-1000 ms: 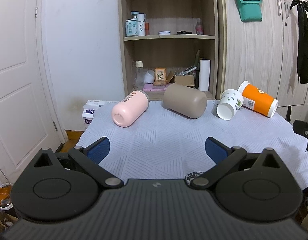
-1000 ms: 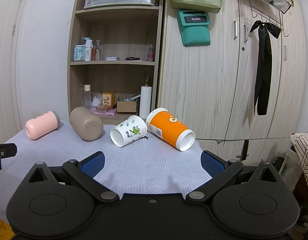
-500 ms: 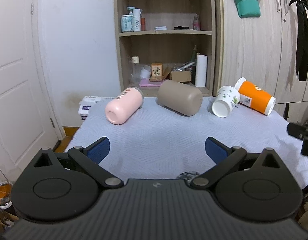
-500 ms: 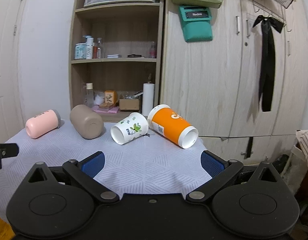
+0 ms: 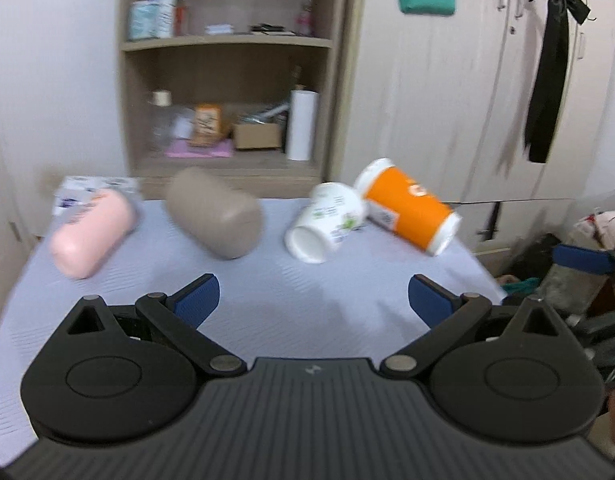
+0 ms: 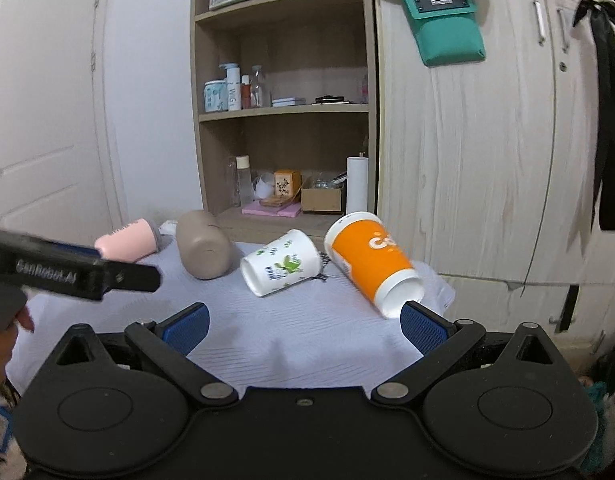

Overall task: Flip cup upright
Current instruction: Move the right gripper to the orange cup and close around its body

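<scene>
Several cups lie on their sides on the pale blue cloth-covered table (image 5: 267, 280): a pink cup (image 5: 93, 234), a taupe cup (image 5: 215, 212), a white cup with green print (image 5: 327, 222) and an orange cup (image 5: 407, 206). They also show in the right wrist view: pink cup (image 6: 125, 244), taupe cup (image 6: 203, 250), white cup (image 6: 279, 268), orange cup (image 6: 371, 262). My left gripper (image 5: 313, 300) is open and empty, short of the white cup. My right gripper (image 6: 303, 322) is open and empty, its right fingertip beside the orange cup's mouth.
A wooden shelf unit (image 6: 283, 120) with bottles and boxes stands behind the table. Wardrobe doors (image 6: 487, 160) are to the right, a white door (image 6: 47, 120) to the left. The left gripper's finger (image 6: 75, 272) crosses the right wrist view at left.
Both grippers have moved forward toward the cups. The left view has swung right and is blurred; the left gripper now reaches into the right wrist view.
</scene>
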`<state>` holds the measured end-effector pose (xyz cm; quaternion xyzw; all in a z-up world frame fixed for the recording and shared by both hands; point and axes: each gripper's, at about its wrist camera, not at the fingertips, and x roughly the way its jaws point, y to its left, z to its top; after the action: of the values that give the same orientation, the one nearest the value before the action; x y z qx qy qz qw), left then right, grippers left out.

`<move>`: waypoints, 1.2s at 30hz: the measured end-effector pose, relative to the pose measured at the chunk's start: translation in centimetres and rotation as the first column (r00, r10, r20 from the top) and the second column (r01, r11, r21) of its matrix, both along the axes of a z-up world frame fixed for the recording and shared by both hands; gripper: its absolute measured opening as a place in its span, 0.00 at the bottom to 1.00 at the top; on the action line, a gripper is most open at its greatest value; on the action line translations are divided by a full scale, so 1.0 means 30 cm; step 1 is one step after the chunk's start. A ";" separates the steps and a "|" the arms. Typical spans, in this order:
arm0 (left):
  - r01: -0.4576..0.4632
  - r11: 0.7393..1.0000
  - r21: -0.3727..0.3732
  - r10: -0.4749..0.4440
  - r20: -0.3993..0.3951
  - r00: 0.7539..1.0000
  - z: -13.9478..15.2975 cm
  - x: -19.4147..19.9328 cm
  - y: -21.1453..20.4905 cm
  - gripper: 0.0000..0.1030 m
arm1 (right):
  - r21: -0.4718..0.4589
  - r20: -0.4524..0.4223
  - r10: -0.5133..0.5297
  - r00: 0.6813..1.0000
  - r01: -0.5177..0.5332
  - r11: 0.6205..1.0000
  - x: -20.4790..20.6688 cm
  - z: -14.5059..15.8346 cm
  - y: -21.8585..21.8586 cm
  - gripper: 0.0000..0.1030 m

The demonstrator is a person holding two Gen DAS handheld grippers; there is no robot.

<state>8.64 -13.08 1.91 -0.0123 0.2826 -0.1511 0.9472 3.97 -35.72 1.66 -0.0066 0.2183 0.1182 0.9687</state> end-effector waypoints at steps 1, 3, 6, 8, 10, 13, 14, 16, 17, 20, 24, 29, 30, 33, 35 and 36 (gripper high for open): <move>0.009 1.000 -0.018 -0.009 -0.016 1.000 0.003 0.027 -0.024 0.99 | -0.022 -0.003 0.011 1.000 -0.012 1.000 0.019 0.001 -0.013 1.00; 0.021 0.999 -0.040 -0.023 -0.041 0.999 0.006 0.073 -0.063 0.98 | -0.052 -0.004 0.034 0.999 -0.034 0.998 0.055 0.001 -0.038 1.00; 0.026 0.998 -0.066 -0.030 -0.069 0.997 0.001 0.137 -0.121 0.98 | -0.058 -0.034 0.073 0.997 -0.075 0.995 0.120 -0.010 -0.075 1.00; 0.029 0.995 -0.097 -0.039 -0.099 0.994 -0.012 0.181 -0.152 0.97 | -0.060 -0.056 0.100 0.993 -0.103 0.993 0.172 -0.021 -0.089 1.00; 0.011 0.989 -0.147 -0.031 -0.134 0.991 -0.027 0.223 -0.179 0.96 | -0.059 -0.075 0.120 0.990 -0.125 0.990 0.229 -0.035 -0.109 0.99; -0.009 0.981 -0.195 -0.020 -0.147 0.989 -0.047 0.272 -0.217 0.95 | -0.064 -0.082 0.153 0.985 -0.158 0.985 0.315 -0.055 -0.145 0.99; -0.015 0.980 -0.199 -0.015 -0.151 0.988 -0.053 0.285 -0.228 0.92 | -0.063 -0.088 0.165 0.982 -0.171 0.983 0.334 -0.059 -0.154 0.97; -0.029 0.974 -0.224 -0.009 -0.168 0.986 -0.064 0.313 -0.252 0.89 | -0.062 -0.115 0.194 0.974 -0.201 0.978 0.385 -0.071 -0.166 0.90; -0.030 0.970 -0.243 -0.015 -0.182 0.983 -0.070 0.329 -0.262 0.86 | -0.060 -0.131 0.208 0.969 -0.217 0.974 0.410 -0.077 -0.171 0.86; -0.021 0.958 -0.285 -0.039 -0.202 0.979 -0.084 0.367 -0.289 0.76 | -0.064 -0.180 0.232 0.956 -0.247 0.967 0.479 -0.083 -0.178 0.82; -0.038 0.942 -0.333 -0.047 -0.245 0.968 -0.113 0.419 -0.302 0.76 | -0.088 -0.198 0.246 0.949 -0.267 0.960 0.540 -0.072 -0.181 0.83; -0.074 0.929 -0.363 -0.021 -0.252 0.967 -0.121 0.441 -0.291 0.76 | -0.129 -0.272 0.266 0.925 -0.309 0.942 0.646 -0.085 -0.193 0.85; -0.081 0.925 -0.370 -0.018 -0.257 0.966 -0.122 0.445 -0.287 0.76 | -0.124 -0.309 0.272 0.911 -0.322 0.939 0.672 -0.095 -0.196 0.85; -0.090 0.920 -0.381 -0.017 -0.267 0.964 -0.127 0.453 -0.283 0.76 | -0.101 -0.345 0.266 0.900 -0.317 0.943 0.712 -0.112 -0.202 0.85; -0.099 0.918 -0.385 -0.010 -0.270 0.963 -0.126 0.455 -0.282 0.76 | -0.059 -0.353 0.285 0.891 -0.326 0.944 0.721 -0.118 -0.205 0.85; -0.098 0.914 -0.393 -0.013 -0.270 0.963 -0.127 0.457 -0.280 0.76 | -0.037 -0.346 0.301 0.889 -0.333 0.942 0.724 -0.119 -0.204 0.85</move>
<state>22.35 -21.49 -1.90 -0.2337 0.3702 -0.1821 0.8805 25.70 -41.83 -1.91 -0.0681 0.3815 0.2636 0.8834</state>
